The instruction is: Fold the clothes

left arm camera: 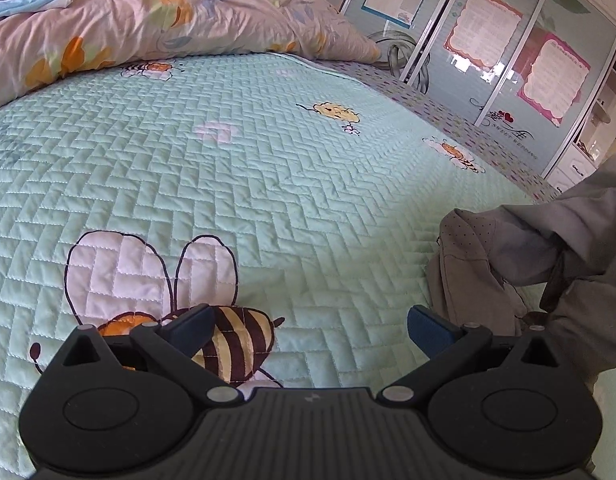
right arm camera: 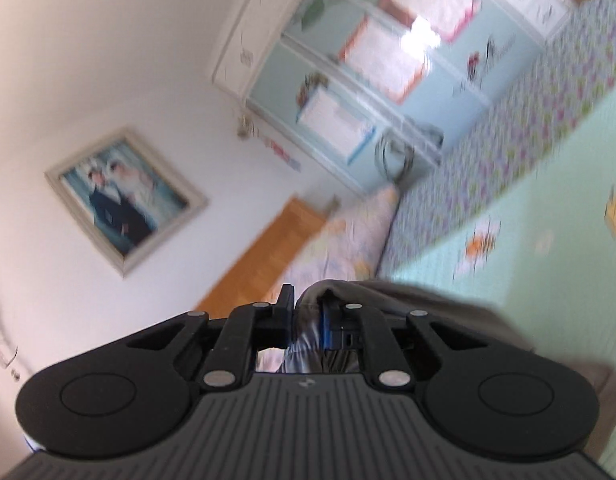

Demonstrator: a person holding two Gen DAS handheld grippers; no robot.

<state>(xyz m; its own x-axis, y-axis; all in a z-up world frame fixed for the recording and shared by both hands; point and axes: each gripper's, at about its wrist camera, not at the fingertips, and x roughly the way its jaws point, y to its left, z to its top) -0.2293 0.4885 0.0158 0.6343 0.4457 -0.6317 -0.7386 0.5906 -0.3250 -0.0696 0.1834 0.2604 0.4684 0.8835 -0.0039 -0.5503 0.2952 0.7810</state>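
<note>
Right tool (right arm camera: 308,312): clenched on a fold of the grey woven garment (right arm camera: 407,300); cloth bunched between the two dark pads, jaws nearly together; view tilted and blurred, tool pointing about level toward the far wall with the framed picture (right arm camera: 124,200).
Left tool (left arm camera: 308,328): released, blue-padded fingers (left arm camera: 431,332) spread wide, nothing between them; aimed down at the bed over the striped bee motif (left arm camera: 232,344).
Garment, left view: crumpled grey cloth (left arm camera: 487,264) at the right edge, partly heaped on the pale green quilted bedspread (left arm camera: 268,180), partly drawn up and out of frame to the right.
Garment, right view: draped from the pads down and to the right, over the bedspread (right arm camera: 547,220).
Key relation: garment lies to the right of the left tool, just beside its right finger, not touching as far as visible; free hanging part nearer the left tool than any flat part.
Long axis: cannot tell; cloth too bunched, ends hidden.
Step, judged: garment lifted by one grip for spreading; second grip on a free edge likely needed from the left tool, reaching rightward.
Risk, judged: a pinch through several layers instead of one edge.
Far bed: floral duvet (left arm camera: 148,20), piled, well apart from the garment.
</note>
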